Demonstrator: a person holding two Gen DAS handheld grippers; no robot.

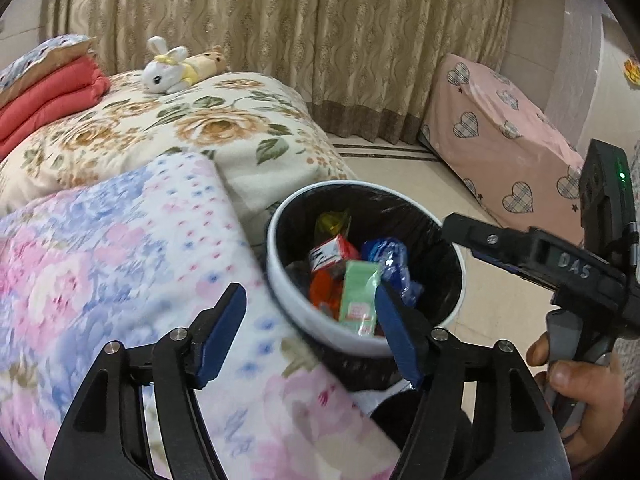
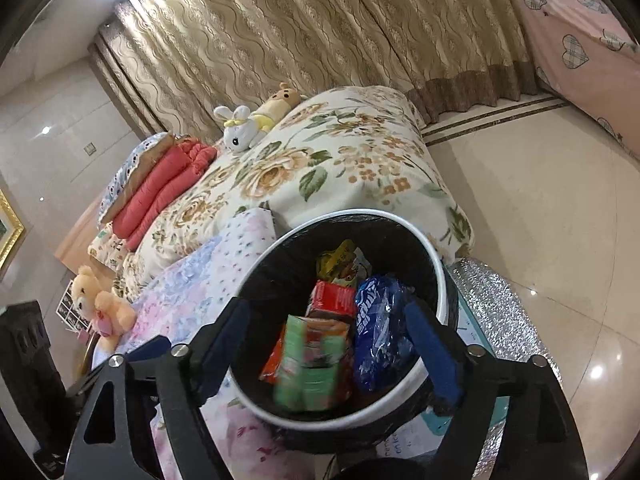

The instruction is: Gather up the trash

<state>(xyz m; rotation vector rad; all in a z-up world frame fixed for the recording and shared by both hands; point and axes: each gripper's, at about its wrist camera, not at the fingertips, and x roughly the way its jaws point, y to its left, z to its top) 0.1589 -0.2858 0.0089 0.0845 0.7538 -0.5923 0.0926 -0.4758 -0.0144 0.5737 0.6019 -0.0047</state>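
A white trash bin with a black liner stands on the floor against the bed. Inside lie a green box, a red box, a blue wrapper and a yellow wrapper. My left gripper hangs open over the bin's near rim with nothing between its pads. The right gripper's finger reaches over the bin from the right, held by a hand. In the right wrist view my right gripper stands wide open above the bin. The blurred green box is below it, untouched.
The bed carries a floral cover, a pastel blanket, folded red quilts and a plush rabbit. A teddy bear sits at the bedside. A pink heart-print cover and curtains stand behind. A silver mat lies beside the bin.
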